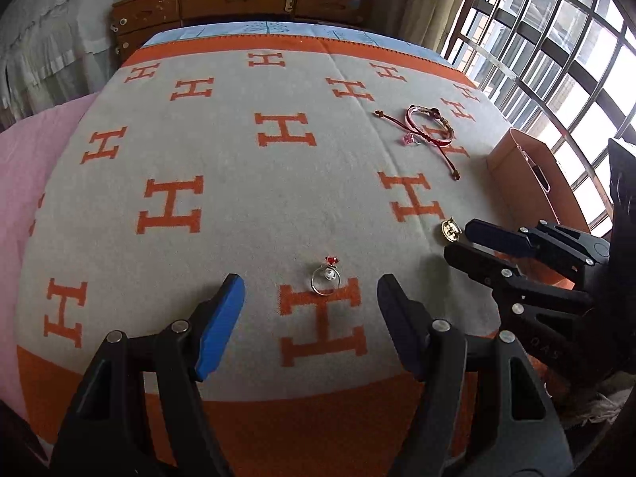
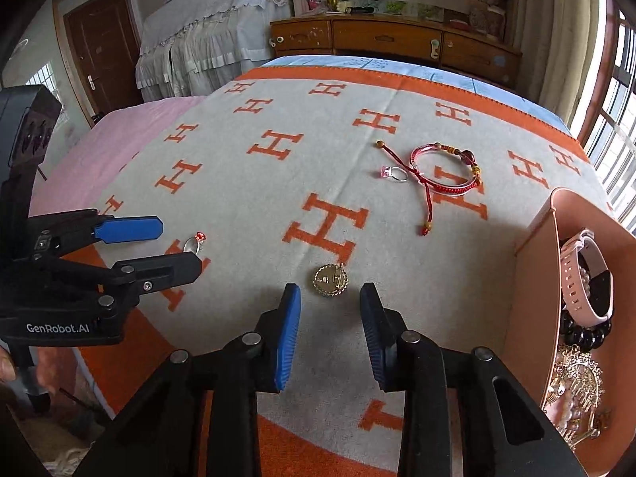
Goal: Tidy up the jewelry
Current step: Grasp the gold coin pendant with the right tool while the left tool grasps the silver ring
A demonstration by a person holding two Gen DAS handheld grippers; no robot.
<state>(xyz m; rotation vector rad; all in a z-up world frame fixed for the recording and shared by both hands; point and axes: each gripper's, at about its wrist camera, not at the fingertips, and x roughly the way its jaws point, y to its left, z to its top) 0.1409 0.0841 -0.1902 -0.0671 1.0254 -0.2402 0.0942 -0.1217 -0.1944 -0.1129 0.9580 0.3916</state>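
Step in hand looked like pick-up, both sides at once. Right hand-held gripper [image 2: 330,314] was lined up on the gold pendant [image 2: 330,280], which lay flat on the blanket just ahead of the fingertips. Jaws stood apart, narrowed, nothing between the pads yet. Left hand-held gripper [image 1: 310,298] sat wide apart over the red-stone ring [image 1: 326,278], ring just beyond the tips, also ungripped.

Next move, my read: right side needed to push forward and down so the pads bracket the pendant's edge, then close. The pendant lay thin and flat on soft fabric, so it would likely need to dig in slightly; risk was pinching the blanket or skating over the disc. Then carry to the pink box [image 2: 532,262] at right, which already held a pink-strapped watch [image 2: 588,278], black beads and gold pieces. Left side needed the same for the ring: short advance, close across the band.

Still loose further out: red cord bracelet [image 2: 445,171] and pink-stone ring [image 2: 393,173], just beside each other, well apart from the box.

All this lay on a bed, covered by a grey blanket with orange H pattern and orange border [image 1: 238,159], pink sheet at the left side. Wooden drawer unit [image 2: 393,39] beyond the foot, barred window at right, white lace cover over furniture, brown door at left.
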